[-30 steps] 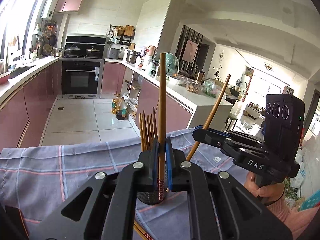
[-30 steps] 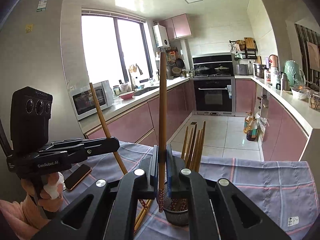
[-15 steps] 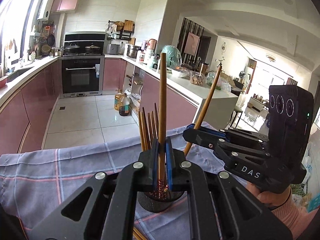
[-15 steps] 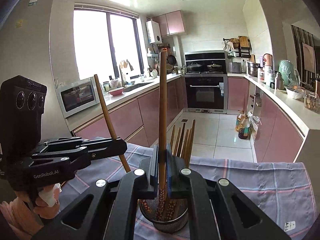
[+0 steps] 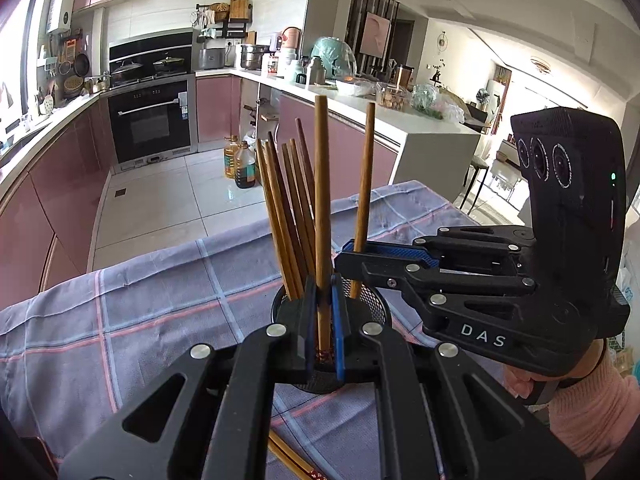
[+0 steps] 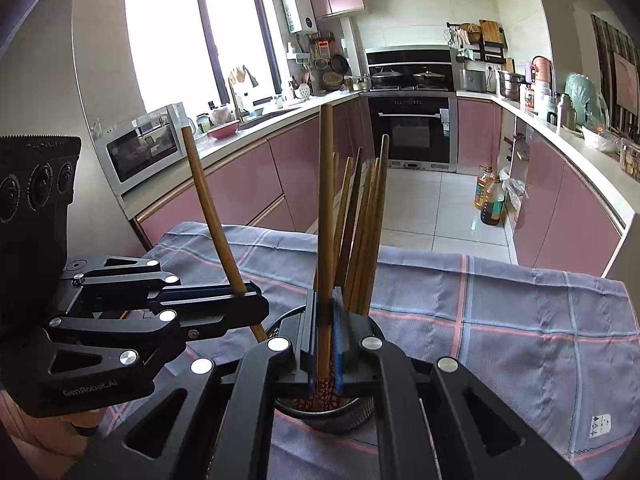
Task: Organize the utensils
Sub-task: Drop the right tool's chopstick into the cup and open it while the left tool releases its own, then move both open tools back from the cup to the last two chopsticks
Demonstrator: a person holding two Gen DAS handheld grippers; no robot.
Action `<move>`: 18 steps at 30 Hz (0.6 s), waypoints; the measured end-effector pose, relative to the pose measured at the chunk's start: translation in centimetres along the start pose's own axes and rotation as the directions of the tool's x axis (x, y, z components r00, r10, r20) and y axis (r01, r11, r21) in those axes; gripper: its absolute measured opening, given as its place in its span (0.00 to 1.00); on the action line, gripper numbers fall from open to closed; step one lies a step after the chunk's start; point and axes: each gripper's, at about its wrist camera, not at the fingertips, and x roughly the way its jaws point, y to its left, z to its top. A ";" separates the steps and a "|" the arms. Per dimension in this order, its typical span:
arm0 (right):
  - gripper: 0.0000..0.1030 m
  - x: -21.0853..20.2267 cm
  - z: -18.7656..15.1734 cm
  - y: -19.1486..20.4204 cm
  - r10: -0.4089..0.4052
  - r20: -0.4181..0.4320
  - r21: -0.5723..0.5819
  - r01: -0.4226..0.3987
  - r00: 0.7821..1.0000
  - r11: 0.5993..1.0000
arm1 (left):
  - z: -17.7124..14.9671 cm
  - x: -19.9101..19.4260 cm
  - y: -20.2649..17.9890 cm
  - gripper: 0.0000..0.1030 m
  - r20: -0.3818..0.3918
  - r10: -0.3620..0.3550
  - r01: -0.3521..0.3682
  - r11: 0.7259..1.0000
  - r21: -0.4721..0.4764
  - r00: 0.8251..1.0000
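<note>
A black mesh holder [image 5: 378, 312] [image 6: 340, 416] stands on the checked cloth with several brown chopsticks [image 5: 286, 216] [image 6: 364, 232] leaning in it. My left gripper [image 5: 323, 292] [image 6: 258, 302] is shut on one upright chopstick [image 5: 321, 184] [image 6: 206, 204], whose lower end reaches down into the holder's mouth. My right gripper [image 6: 325, 304] [image 5: 349, 254] comes in from the other side, shut on another chopstick [image 6: 326, 200] [image 5: 365, 184]. That chopstick's patterned tip sits inside the holder. The two grippers are close together over the rim.
A blue-grey checked cloth [image 5: 152, 304] [image 6: 500, 320] covers the table, and its far edge drops to the kitchen floor. Loose chopsticks [image 5: 290, 460] lie on the cloth under my left gripper. A hand in a pink sleeve [image 5: 580, 408] holds the right gripper.
Both grippers have sunk towards the holder with their chopsticks and drawn closer together. The chopstick tips, above the rim before, now reach into the holder.
</note>
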 end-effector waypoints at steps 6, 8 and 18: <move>0.06 0.3 0.1 0.0 -0.003 -0.002 0.013 0.003 1.000 1.000 | 0.7 1.6 0.8 0.08 -0.020 0.015 -0.015 1.000 -0.021 1.000; 0.06 0.5 0.3 -0.3 -0.005 -0.002 0.017 0.005 1.000 1.000 | 0.9 1.8 1.1 0.08 -0.023 0.019 -0.019 0.999 -0.027 1.000; 0.08 0.6 0.3 -0.7 -0.006 0.002 0.046 0.006 1.000 0.999 | 0.6 2.6 1.4 0.08 -0.029 0.031 -0.032 0.999 -0.037 0.999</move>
